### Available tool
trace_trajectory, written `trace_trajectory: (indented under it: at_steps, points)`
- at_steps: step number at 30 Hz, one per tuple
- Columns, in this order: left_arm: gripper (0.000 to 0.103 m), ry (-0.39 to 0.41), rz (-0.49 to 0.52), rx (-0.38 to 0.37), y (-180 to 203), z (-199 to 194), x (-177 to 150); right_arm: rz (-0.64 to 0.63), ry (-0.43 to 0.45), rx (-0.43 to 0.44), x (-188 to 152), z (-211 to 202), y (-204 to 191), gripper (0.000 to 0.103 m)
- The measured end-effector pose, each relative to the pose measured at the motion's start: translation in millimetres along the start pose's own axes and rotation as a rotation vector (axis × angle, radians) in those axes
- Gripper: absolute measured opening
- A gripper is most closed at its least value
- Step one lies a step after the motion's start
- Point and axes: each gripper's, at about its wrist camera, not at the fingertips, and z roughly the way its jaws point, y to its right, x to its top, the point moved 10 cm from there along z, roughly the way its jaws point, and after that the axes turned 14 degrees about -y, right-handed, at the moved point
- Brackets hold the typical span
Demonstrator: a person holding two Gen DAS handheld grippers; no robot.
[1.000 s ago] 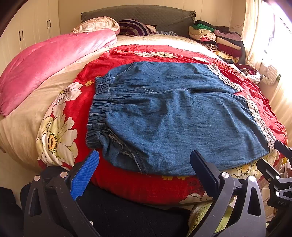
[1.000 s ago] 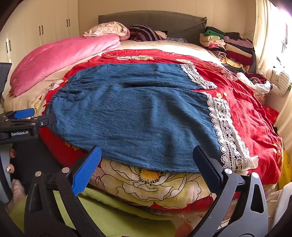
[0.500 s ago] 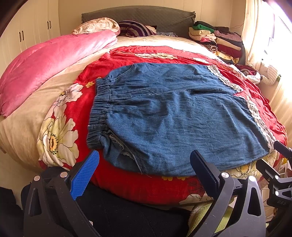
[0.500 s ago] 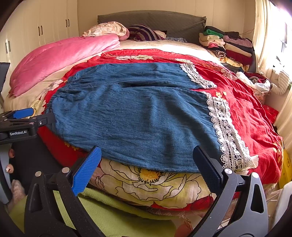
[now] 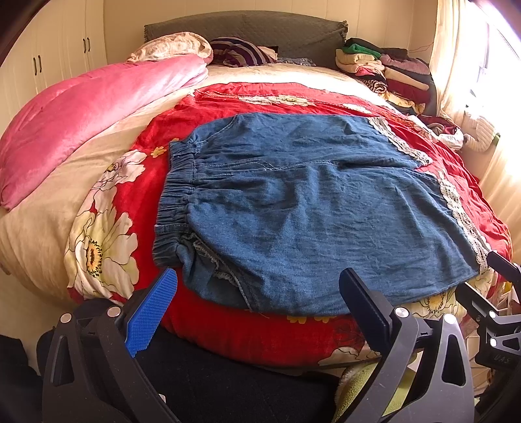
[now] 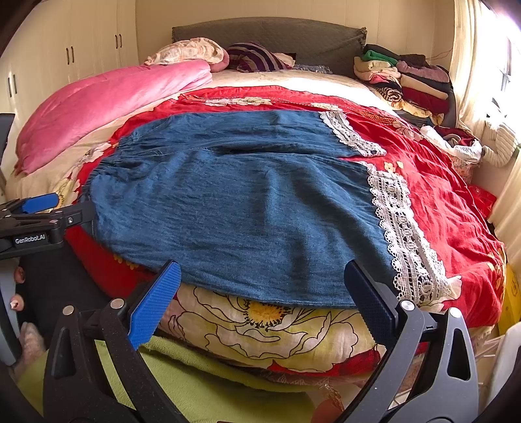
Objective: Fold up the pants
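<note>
Lying crosswise, pants (image 5: 312, 208) point waistband left, lace hems right

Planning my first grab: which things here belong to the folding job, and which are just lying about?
Job: pants, left gripper, right gripper.
Lying about: pink quilt, red floral cover, clothes stack, pillows.

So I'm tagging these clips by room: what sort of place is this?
Most likely a home bedroom. The pants lie on a bed with a headboard and pink quilt, a wardrobe lines the wall, and folded clothes are stacked by the window.
</note>
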Motion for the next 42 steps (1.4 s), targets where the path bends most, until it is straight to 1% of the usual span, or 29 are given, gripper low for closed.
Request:
trace_trajectory:
  at_steps: [8, 14, 16, 21, 23, 27, 29, 31, 32, 34, 35, 37, 39, 40, 42]
  points:
    - [0.099, -0.003, 0.001, -0.002, 1, 2, -1, 0.003, -0.002, 0.009, 3, 2, 1, 0.095]
    - [0.099, -0.012, -0.003, -0.009, -1, 9, 7, 0.009, 0.014, 0.029, 24, 4, 2, 0.095]
    - [0.099, -0.016, 0.002, -0.007, -3, 13, 14, 0.002, 0.035, 0.031, 36, 2, 1, 0.095]
    - [0.099, -0.005, -0.023, -0.013, -18, 16, 38, -0.071, 0.072, 0.024, 73, 1, -9, 0.095]
    - [0.099, -0.006, -0.027, -0.017, -23, 18, 47, -0.101, 0.078, 0.041, 88, 2, -16, 0.095]
    - [0.099, -0.022, -0.072, -0.045, -39, 29, 69, -0.166, 0.077, 0.066, 123, 11, -34, 0.095]
    - [0.099, -0.025, -0.085, -0.046, -48, 34, 79, -0.191, 0.071, 0.09, 138, 16, -42, 0.095]
    - [0.099, -0.023, -0.1, -0.036, -60, 40, 92, -0.199, 0.063, 0.108, 158, 24, -48, 0.095]
    - [0.099, -0.024, -0.114, -0.03, -68, 45, 100, -0.225, 0.069, 0.124, 171, 28, -54, 0.095]
    - [0.099, -0.029, -0.135, -0.029, -81, 52, 112, -0.249, 0.085, 0.09, 188, 35, -57, 0.095]
    - [0.099, -0.033, -0.149, -0.03, -87, 55, 119, -0.27, 0.092, 0.088, 197, 39, -61, 0.095]
    - [0.099, -0.035, -0.166, -0.031, -100, 64, 133, -0.291, 0.085, 0.071, 216, 52, -66, 0.095]
    - [0.099, -0.046, -0.174, -0.024, -111, 73, 145, -0.32, 0.083, 0.078, 229, 62, -72, 0.095]
    - [0.099, -0.052, -0.176, -0.018, -117, 77, 150, -0.333, 0.08, 0.054, 237, 69, -73, 0.095]
    - [0.099, -0.062, -0.178, -0.01, -125, 87, 160, -0.353, 0.063, 0.052, 249, 82, -76, 0.095]
